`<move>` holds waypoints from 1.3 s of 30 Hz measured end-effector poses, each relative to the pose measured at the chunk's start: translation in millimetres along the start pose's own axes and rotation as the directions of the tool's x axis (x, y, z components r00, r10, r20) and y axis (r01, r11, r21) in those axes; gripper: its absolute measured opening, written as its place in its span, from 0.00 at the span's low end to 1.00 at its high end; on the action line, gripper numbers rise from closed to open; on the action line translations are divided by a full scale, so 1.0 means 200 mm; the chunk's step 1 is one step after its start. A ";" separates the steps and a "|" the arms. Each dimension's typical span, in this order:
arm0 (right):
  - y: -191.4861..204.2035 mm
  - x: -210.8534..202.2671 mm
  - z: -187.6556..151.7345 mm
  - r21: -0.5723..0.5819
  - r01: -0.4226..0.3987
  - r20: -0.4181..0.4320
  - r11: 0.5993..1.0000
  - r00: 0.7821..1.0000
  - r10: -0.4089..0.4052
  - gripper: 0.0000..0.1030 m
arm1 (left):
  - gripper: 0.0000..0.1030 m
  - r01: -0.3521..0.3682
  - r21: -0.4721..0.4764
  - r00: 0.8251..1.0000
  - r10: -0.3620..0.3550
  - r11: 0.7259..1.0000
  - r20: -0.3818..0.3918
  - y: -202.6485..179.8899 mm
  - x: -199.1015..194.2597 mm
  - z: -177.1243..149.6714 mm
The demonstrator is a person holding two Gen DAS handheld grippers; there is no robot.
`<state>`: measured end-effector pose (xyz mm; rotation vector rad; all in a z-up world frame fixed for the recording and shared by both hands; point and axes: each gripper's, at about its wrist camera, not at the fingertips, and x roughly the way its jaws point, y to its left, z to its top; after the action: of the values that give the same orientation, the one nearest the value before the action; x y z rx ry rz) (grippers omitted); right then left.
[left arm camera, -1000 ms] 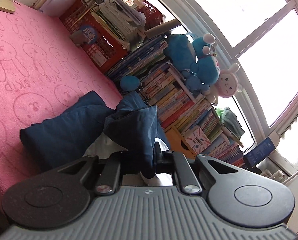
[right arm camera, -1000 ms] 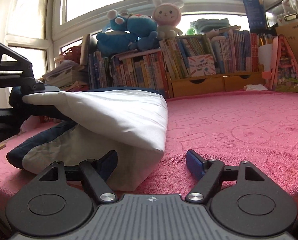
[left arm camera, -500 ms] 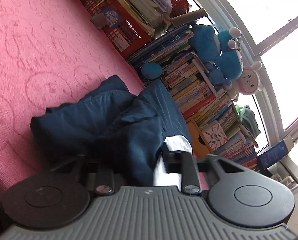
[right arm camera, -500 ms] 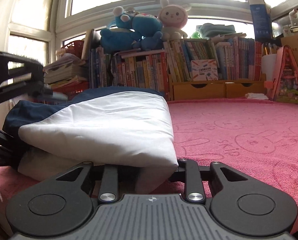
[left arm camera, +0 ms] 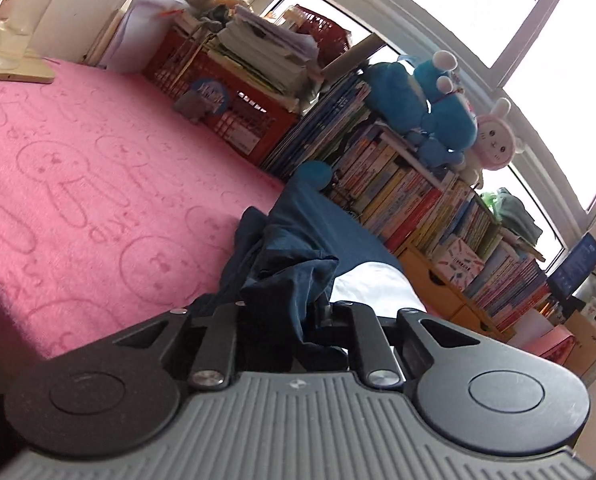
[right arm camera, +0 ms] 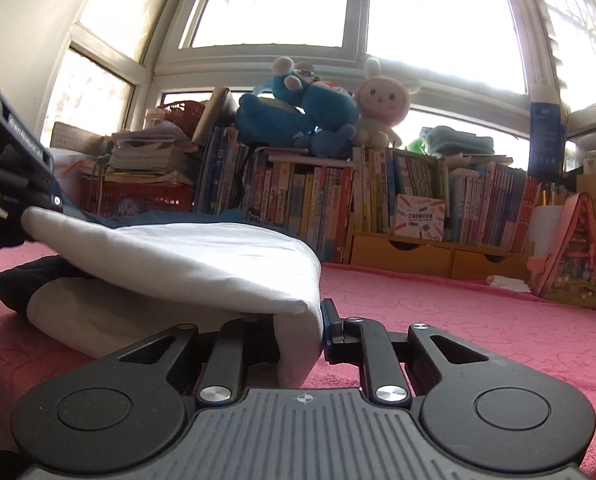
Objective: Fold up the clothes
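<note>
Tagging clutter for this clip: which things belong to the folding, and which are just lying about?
Job: navy and white garment; left tongs; right tongs, both shut on it.

Lying about: plush toys; books; red crate; glass jar.

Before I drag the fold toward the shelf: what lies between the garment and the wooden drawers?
In the right wrist view, only bare pink blanket lies between the garment and the wooden drawers.

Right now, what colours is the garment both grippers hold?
Navy blue and white garment; both colours show best in the left wrist view.
</note>
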<state>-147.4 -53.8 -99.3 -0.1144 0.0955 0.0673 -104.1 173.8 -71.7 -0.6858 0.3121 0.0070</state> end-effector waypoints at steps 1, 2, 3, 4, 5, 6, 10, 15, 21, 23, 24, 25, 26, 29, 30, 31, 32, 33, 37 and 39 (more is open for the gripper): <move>-0.01 0.01 0.00 -0.002 -0.003 -0.008 1.000 1.000 0.003 0.19 | 0.20 -0.010 -0.006 1.000 0.010 1.000 -0.012 0.02 0.00 -0.01; -0.01 0.01 -0.01 -0.004 -0.007 -0.016 1.000 1.000 0.007 0.19 | 0.20 -0.011 -0.013 1.000 0.010 1.000 -0.015 0.04 -0.01 -0.01; -0.02 0.02 -0.01 -0.006 -0.011 -0.025 1.000 1.000 0.011 0.19 | 0.20 -0.002 -0.022 1.000 0.002 1.000 -0.010 0.06 -0.02 0.00; -0.02 0.02 -0.02 -0.007 -0.016 -0.033 1.000 0.999 0.016 0.19 | 0.20 0.003 -0.027 1.000 -0.003 1.000 -0.006 0.07 -0.03 0.02; -0.02 0.01 -0.02 -0.007 -0.022 -0.036 1.000 0.999 0.022 0.19 | 0.20 -0.001 -0.024 1.000 0.001 1.000 0.000 0.08 -0.04 0.03; -0.02 0.01 -0.02 -0.008 -0.028 -0.036 1.000 0.999 0.028 0.18 | 0.20 -0.008 -0.018 1.000 0.008 1.000 0.008 0.09 -0.05 0.04; 0.01 -0.01 0.00 -0.032 -0.042 -0.006 0.999 0.999 0.042 0.17 | 0.21 -0.037 -0.023 0.998 0.038 0.999 0.049 0.13 -0.10 0.07; 0.00 0.00 0.00 -0.011 -0.041 -0.015 0.999 0.999 0.041 0.17 | 0.19 -0.161 -0.097 0.979 0.171 0.982 0.107 0.19 -0.23 0.15; -0.01 -0.01 0.01 -0.025 -0.045 0.004 0.999 0.999 0.045 0.17 | 0.33 0.142 -0.165 0.976 -0.166 0.976 -0.143 0.06 -0.31 0.10; -0.01 -0.01 0.01 -0.025 -0.042 0.013 0.999 0.999 0.042 0.17 | 0.47 0.256 -0.274 0.913 -0.325 0.927 -0.246 0.02 -0.28 0.02; -0.01 -0.02 0.01 -0.028 -0.038 0.020 0.999 0.999 0.038 0.18 | 0.50 0.287 -0.319 0.882 -0.379 0.904 -0.282 -0.02 -0.26 -0.02; -0.01 -0.02 0.01 -0.034 -0.032 0.028 0.999 0.999 0.033 0.18 | 0.50 0.297 -0.344 0.864 -0.404 0.891 -0.301 -0.04 -0.23 -0.06; 0.00 -0.03 0.01 -0.040 -0.028 0.035 0.999 0.999 0.029 0.18 | 0.50 0.300 -0.360 0.854 -0.417 0.884 -0.311 -0.06 -0.19 -0.08; 0.00 -0.04 0.01 -0.046 -0.028 0.047 0.999 0.998 0.031 0.18 | 0.51 0.287 -0.400 0.838 -0.430 0.871 -0.337 -0.10 -0.08 -0.14; -0.01 -0.04 0.01 -0.044 -0.031 0.047 0.999 0.998 0.034 0.18 | 0.52 0.277 -0.409 0.834 -0.429 0.869 -0.346 -0.11 -0.05 -0.16; -0.01 -0.04 0.01 -0.041 -0.035 0.047 0.999 0.998 0.037 0.18 | 0.53 0.262 -0.408 0.835 -0.417 0.875 -0.358 -0.11 -0.01 -0.17; -0.01 -0.04 0.01 -0.037 -0.040 0.044 0.999 0.998 0.042 0.19 | 0.53 0.241 -0.398 0.840 -0.395 0.885 -0.371 -0.13 0.01 -0.18; -0.02 -0.04 0.01 -0.033 -0.044 0.044 0.998 0.998 0.045 0.19 | 0.53 0.225 -0.387 0.843 -0.378 0.894 -0.383 -0.14 0.03 -0.19; -0.02 -0.05 0.01 -0.033 -0.050 0.046 0.998 0.998 0.052 0.19 | 0.51 0.196 -0.383 0.860 -0.346 0.903 -0.375 -0.15 0.07 -0.23; -0.02 -0.05 0.01 -0.033 -0.051 0.045 0.998 0.998 0.053 0.19 | 0.34 0.176 -0.367 0.878 -0.314 0.913 -0.361 -0.16 0.07 -0.24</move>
<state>-156.2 -58.3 -95.7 -0.1422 0.0516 0.1234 -101.2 117.5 -90.7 -1.0560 0.6398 -0.3467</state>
